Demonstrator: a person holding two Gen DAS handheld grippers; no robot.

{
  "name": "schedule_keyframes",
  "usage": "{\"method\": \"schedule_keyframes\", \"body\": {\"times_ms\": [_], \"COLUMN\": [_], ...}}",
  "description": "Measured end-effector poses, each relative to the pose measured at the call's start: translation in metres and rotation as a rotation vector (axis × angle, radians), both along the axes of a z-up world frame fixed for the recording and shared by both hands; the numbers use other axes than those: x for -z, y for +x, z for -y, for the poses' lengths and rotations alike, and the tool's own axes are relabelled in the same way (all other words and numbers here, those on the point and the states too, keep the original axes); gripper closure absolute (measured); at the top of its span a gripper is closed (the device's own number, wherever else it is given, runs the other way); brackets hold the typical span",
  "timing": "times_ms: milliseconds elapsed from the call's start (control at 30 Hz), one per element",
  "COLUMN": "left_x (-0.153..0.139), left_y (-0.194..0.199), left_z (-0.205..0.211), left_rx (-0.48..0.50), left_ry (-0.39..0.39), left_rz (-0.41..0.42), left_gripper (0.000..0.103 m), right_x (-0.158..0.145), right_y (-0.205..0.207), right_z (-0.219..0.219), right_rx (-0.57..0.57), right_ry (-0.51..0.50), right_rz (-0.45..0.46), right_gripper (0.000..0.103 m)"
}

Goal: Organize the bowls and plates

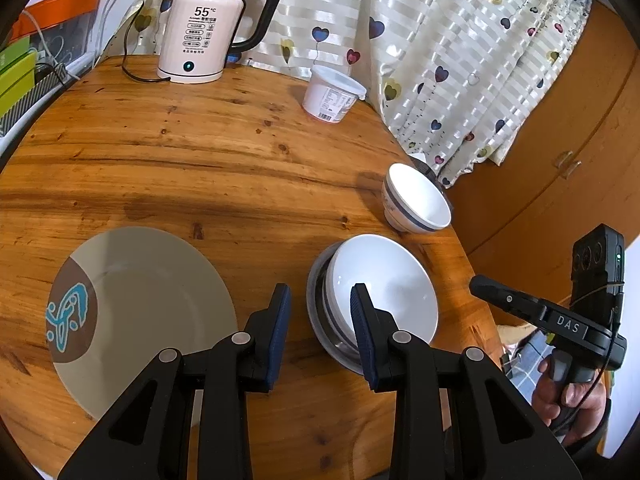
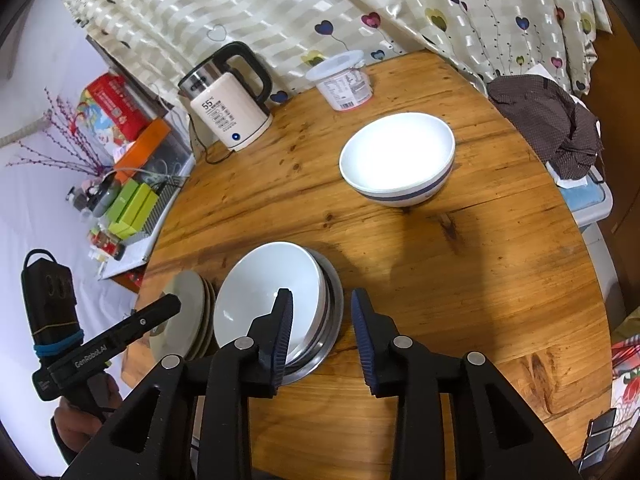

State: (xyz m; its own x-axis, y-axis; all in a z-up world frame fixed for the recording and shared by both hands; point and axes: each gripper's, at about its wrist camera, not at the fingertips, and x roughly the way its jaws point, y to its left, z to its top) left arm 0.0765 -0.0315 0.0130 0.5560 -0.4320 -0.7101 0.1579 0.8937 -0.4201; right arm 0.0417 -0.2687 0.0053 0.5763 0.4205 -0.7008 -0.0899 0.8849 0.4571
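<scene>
A white bowl (image 1: 392,280) (image 2: 272,280) sits nested in a steel bowl (image 1: 340,348) (image 2: 318,354) near the front edge of the round wooden table (image 1: 200,160). To its left lies a stack of grey plates (image 1: 140,312) (image 2: 192,308), the top one with a brown and blue pattern. A white bowl with a blue band (image 1: 416,200) (image 2: 400,160) stands alone farther back. My left gripper (image 1: 320,300) hangs open over the gap between plates and bowls. My right gripper (image 2: 322,312) is open above the right rim of the nested bowls, its pads clear of it.
A kettle (image 1: 200,28) (image 2: 228,108) with its cord and a white lidded tub (image 1: 332,96) (image 2: 344,84) stand at the back by the heart-print curtain. Boxes and clutter crowd the shelf (image 2: 132,184) to the left. A brown cloth (image 2: 548,120) lies past the table's right edge.
</scene>
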Motion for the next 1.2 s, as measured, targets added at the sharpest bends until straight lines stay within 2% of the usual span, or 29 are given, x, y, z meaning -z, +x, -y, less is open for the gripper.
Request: {"method": "schedule_keyframes", "body": {"times_ms": [467,833,1200], "left_x": [0.0,-0.011,-0.017], "left_y": [0.006,0.021,0.042], "left_z": [0.009,0.028,0.05], "left_rx": [0.018,0.075,0.138], "left_ry": [0.012,0.045,0.045], "left_rz": [-0.002,0.012,-0.007], "left_gripper": [0.071,0.071,0.071], "right_x": [0.002,0.0,0.001], "right_y": [0.001,0.006,0.011], "right_z": [0.007,0.023,0.042], "right_rx": [0.016,0.054,0.102], "right_ry": [0.003,0.008,0.015], "right_rz": [-0.009,-0.006,-0.005], "right_gripper": [0.07,0.067,0.067]}}
